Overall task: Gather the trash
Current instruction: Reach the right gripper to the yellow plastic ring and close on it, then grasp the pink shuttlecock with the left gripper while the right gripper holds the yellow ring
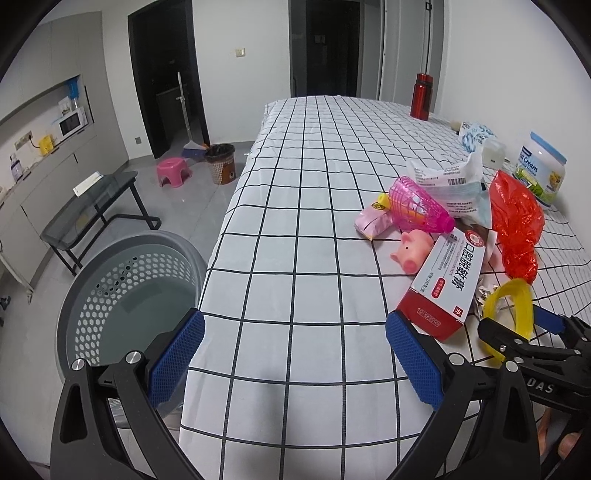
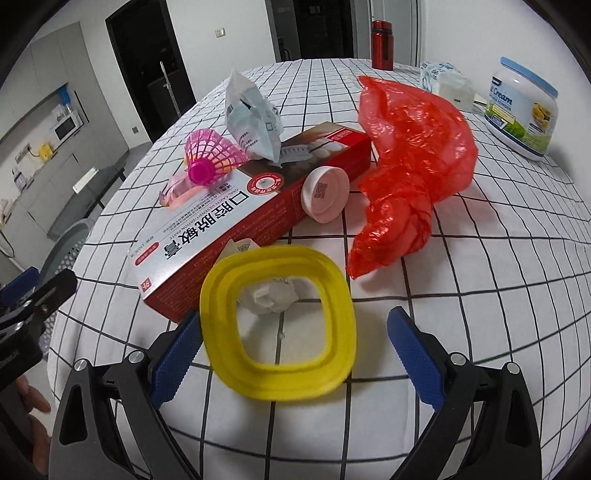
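Right gripper (image 2: pixel 293 345) spread wide around the yellow ring (image 2: pixel 279 325), not yet clamped — best closed squarely on one rim — left gripper (image 1: pixel 293 354) released, empty, beside the basket (image 1: pixel 122 291).

Both hand-held grippers (image 1: pixel 295 354) (image 2: pixel 291 350) wide apart

White walls (image 1: pixel 229 26) surround a grey tiled floor (image 1: pixel 192 199) under even indoor light. Two dark doorways (image 1: pixel 162 74) open at the far side. Grey cabinets (image 1: pixel 55 48) with a microwave (image 1: pixel 72 123) line one wall, near a glass side table (image 1: pixel 92 201) and a pink stool (image 1: pixel 173 171).
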